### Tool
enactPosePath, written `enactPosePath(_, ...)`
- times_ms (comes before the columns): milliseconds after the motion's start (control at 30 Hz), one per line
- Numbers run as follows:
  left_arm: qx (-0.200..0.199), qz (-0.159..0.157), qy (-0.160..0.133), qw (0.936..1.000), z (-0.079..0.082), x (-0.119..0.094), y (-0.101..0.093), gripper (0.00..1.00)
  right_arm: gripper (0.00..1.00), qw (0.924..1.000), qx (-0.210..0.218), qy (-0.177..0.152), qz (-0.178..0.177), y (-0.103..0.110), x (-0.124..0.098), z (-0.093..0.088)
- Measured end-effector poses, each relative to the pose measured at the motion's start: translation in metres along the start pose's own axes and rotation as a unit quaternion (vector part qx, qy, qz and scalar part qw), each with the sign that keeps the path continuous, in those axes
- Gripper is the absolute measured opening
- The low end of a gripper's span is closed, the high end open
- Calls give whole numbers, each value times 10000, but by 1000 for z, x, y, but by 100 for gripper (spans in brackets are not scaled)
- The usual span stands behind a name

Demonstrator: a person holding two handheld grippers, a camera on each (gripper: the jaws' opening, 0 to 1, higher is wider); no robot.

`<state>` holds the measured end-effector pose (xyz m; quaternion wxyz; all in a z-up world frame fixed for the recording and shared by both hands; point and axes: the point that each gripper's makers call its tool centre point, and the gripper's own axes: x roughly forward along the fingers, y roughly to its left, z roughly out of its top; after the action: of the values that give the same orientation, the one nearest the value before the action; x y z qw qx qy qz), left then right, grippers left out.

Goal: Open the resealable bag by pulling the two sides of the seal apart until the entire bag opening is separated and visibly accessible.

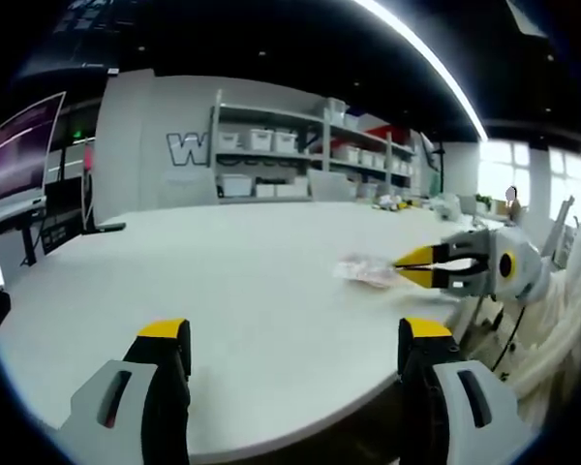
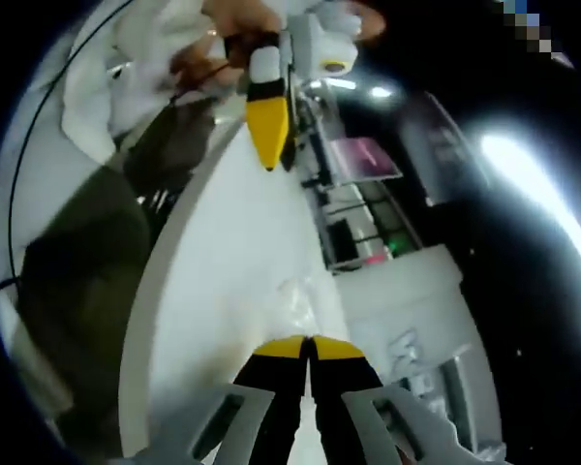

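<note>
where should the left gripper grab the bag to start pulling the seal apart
Judging by its pose, take the bag at its free edge, away from the right gripper, whose tips meet its other end. It lies flat on the table, so come in low from the left gripper side. The seal itself is too blurred to pick out.

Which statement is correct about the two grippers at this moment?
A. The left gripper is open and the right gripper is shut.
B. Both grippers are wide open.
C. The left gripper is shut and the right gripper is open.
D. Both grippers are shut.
A. The left gripper has its jaws wide apart above the white table, while the right gripper has its yellow tips pressed together near the resealable bag.
</note>
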<state>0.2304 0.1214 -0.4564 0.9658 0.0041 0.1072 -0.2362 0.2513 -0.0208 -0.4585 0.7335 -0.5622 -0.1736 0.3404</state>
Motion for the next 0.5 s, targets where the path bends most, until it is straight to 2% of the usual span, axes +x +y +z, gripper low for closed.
enactPosePath(333,-34,-32,-25,10000,0,0,-1,88,0,9990,432,-17,-83,-4,-10,4)
enactPosePath(433,-43,-46,-45,10000,1,0,-1,87,0,9960,888,-100,4,0,-12,7)
enactPosePath(500,-47,-78,-50,9999,1,0,-2,87,0,9911,1321,-164,60,0,-12,9)
